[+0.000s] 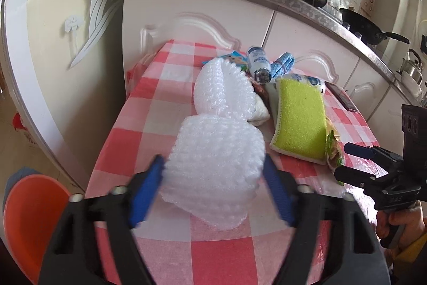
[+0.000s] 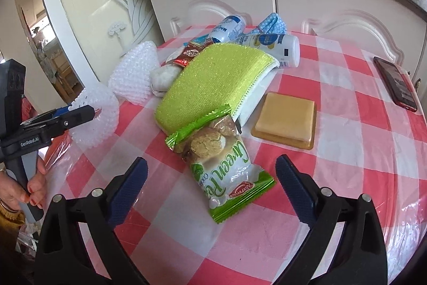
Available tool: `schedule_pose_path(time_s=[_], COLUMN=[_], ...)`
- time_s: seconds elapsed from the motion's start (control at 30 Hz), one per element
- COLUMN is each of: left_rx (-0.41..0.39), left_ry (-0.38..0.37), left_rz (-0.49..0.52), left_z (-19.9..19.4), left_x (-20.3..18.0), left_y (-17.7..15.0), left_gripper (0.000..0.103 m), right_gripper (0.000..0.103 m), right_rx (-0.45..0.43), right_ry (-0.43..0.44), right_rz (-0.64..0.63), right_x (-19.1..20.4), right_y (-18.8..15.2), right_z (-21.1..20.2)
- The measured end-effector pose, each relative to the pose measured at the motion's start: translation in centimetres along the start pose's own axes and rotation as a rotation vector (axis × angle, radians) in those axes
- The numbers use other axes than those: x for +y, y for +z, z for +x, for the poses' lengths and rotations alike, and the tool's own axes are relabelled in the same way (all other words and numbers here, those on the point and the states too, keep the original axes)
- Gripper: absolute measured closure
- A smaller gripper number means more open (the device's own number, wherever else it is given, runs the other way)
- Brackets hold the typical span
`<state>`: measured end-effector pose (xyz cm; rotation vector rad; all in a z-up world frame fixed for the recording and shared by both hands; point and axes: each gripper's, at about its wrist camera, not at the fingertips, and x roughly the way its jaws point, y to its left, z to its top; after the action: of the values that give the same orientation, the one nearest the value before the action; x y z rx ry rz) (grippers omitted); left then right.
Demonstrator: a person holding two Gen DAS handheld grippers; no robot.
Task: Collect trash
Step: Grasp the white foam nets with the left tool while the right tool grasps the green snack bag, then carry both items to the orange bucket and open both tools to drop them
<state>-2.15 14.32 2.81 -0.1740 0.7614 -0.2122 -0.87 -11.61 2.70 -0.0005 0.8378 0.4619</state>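
Collection is at its opening stage. Every piece of litter we can see lies on the checked desk [image 2: 347,87]; none has reached the orange bin [image 1: 32,215], whose rim shows at the lower left of the left wrist view.

The left tongs [image 1: 213,186] bracket the nearer white foam net [image 1: 216,164], and their blue pads meet its two sides, so we judge a grip is just forming on it. The net lies near the desk's front edge, its long axis running away from the camera toward a second foam net [image 1: 224,87] behind it.

The right tongs [image 2: 210,188] stand spread wide and empty, with the green cookie wrapper [image 2: 221,164] between the jaws but untouched. The wrapper lies flat. Its long axis runs diagonally, one crimped end tucked against the green sponge [image 2: 213,79] and the other pointing toward the tongs.

Left to gather, in our judgement: both nets, the wrapper, a brown sachet [image 2: 190,54] and two white bottles [image 2: 229,28].
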Motion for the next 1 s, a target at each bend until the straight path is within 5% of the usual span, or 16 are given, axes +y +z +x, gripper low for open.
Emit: schedule_pose_path(time_s=[0.1,0.37,0.5,0.77,1.0], left_rx=[-0.005,-0.017,-0.034,-0.078,-0.157], left_ry=[-0.013,-0.044,-0.060,-0.084,-0.036], left_rz=[-0.010,-0.022,-0.030,-0.064,-0.081], left_z=[0.1,-0.4,-1.3,-3.8,-8.3], left_x=[0.1,-0.2,-0.2,0.6,3.1], left_y=[-0.1,-0.1,-0.2,-0.3,0.0], left_gripper=[0.033,0.040,0.041,0.044,0.044], right_gripper=[0.036,0.049,0.065,0.066,0.066], right_rx=[0.013,0.026,0.011,-0.017,-0.041], right_ry=[-0.010,-0.056,-0.070,-0.059,0.066], right_rz=[-0.014,-0.023,-0.003,0.040,0.066], right_x=[-0.2,-0.3,-0.1,0.9,3.9], right_y=[0.2,-0.1,-0.2,-0.8,0.7], right_z=[0.4,0.7,0.0,-1.5,-3.0])
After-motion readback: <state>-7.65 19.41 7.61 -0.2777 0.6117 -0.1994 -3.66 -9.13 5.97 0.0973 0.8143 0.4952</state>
